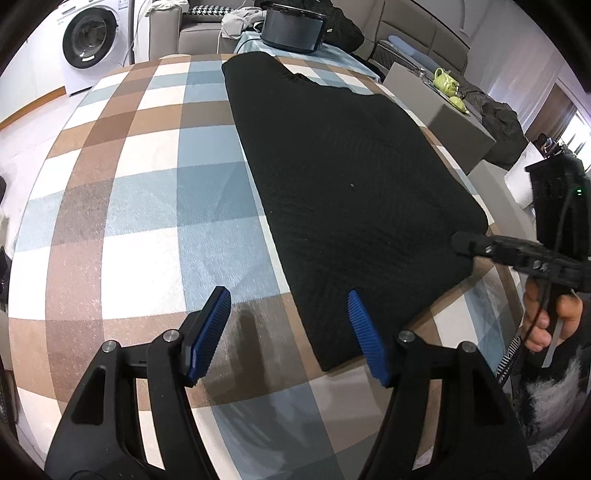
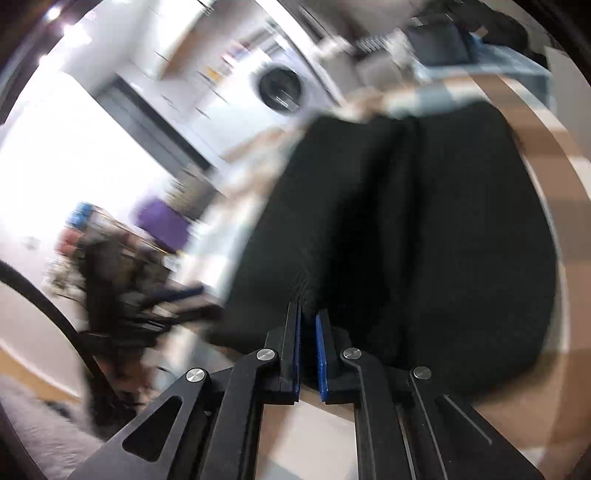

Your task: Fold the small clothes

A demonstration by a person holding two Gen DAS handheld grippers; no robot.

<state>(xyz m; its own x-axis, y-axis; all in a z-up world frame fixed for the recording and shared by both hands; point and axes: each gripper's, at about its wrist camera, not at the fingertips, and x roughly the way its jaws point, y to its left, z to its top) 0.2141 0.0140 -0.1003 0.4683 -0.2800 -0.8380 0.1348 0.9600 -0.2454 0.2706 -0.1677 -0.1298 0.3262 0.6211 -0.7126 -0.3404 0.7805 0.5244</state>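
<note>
A black garment (image 1: 343, 177) lies flat on the checked tablecloth (image 1: 140, 192), running from the near edge to the far side. My left gripper (image 1: 288, 291) hovers open over the garment's near left edge: one blue pad is above the cloth and the other above the fabric, gripping nothing. At the right, a hand (image 1: 546, 317) holds my right gripper (image 1: 460, 242) against the garment's right edge. The right wrist view is blurred. There the right gripper (image 2: 309, 310) is shut, and the black garment (image 2: 406, 221) puckers toward its tips.
A washing machine (image 1: 88, 40) stands at the far left. A dark round container (image 1: 293, 29) sits past the garment's far end. Grey blocks (image 1: 458, 125) and a green teapot (image 1: 445, 79) are beyond the table's right edge. The left gripper (image 2: 166, 302) shows as a blur.
</note>
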